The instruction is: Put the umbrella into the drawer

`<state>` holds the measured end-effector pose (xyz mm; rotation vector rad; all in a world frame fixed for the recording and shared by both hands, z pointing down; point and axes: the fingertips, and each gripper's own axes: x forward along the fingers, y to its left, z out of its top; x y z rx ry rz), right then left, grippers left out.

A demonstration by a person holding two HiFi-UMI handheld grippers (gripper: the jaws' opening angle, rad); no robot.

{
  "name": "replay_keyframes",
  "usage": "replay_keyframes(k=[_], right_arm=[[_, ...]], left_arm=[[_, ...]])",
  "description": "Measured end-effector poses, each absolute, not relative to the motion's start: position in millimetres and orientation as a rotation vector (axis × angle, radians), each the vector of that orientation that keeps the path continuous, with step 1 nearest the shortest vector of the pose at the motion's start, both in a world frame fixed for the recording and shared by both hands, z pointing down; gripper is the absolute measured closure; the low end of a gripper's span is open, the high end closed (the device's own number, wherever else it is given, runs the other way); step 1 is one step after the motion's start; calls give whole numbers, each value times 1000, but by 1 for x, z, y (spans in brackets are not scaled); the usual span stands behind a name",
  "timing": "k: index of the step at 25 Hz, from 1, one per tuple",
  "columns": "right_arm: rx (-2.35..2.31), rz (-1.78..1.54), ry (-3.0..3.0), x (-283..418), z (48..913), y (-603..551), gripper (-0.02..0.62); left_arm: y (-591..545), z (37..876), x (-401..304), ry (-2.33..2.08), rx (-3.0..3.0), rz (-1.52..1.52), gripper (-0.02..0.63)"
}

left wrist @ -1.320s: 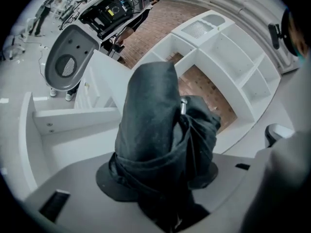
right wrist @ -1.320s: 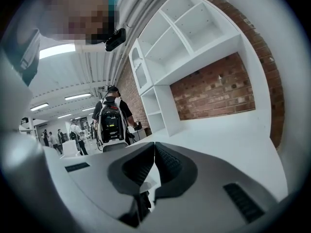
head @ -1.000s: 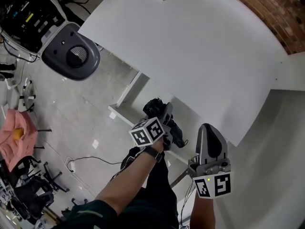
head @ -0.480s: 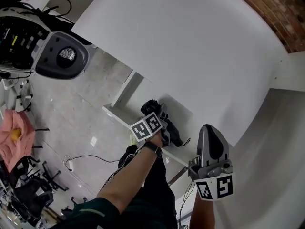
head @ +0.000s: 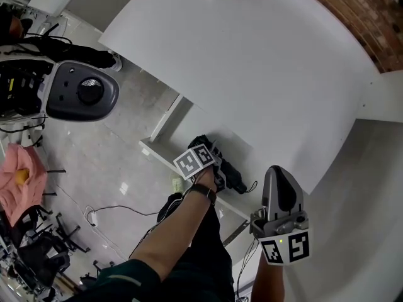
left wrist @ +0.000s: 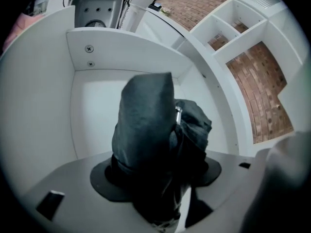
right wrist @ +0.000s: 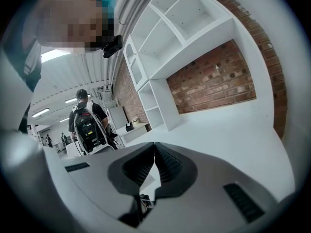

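As the jaws of the left gripper [head: 216, 169] opened around the umbrella [left wrist: 146, 125] in the drawer [left wrist: 121, 52], the right gripper [right wrist: 154, 152] was closed, empty.

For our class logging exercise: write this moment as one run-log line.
left gripper: jaws just opening, umbrella between, in drawer | right gripper: shut, empty

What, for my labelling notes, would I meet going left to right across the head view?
Pink cloth → grey machine → left gripper (jaws just opening, umbrella between them) → right gripper → brick wall.
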<state>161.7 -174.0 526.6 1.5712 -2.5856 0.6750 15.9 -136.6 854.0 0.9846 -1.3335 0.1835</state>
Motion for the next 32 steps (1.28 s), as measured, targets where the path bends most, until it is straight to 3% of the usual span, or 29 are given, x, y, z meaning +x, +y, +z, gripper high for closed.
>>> replay_keyframes(k=[9, 11, 19, 28, 32], right_arm=[[1564, 663, -2624, 153, 503, -172, 592], [1569, 659, -2633, 151, 500, -173, 592], [1585, 646, -2651, 138, 470, -159, 592], [1564, 708, -2562, 119, 460, -138, 592], [1566, 732, -2514, 116, 452, -132, 592]], left_arm=[[-121, 837, 9, -1293, 852, 155, 301], [-126, 827, 10, -1278, 881, 159, 321], [-123, 762, 17, -1201, 1067, 170, 509], [-151, 633, 3, -1143, 1437, 12, 595], [-158, 566, -7, -1128, 1615, -70, 600]])
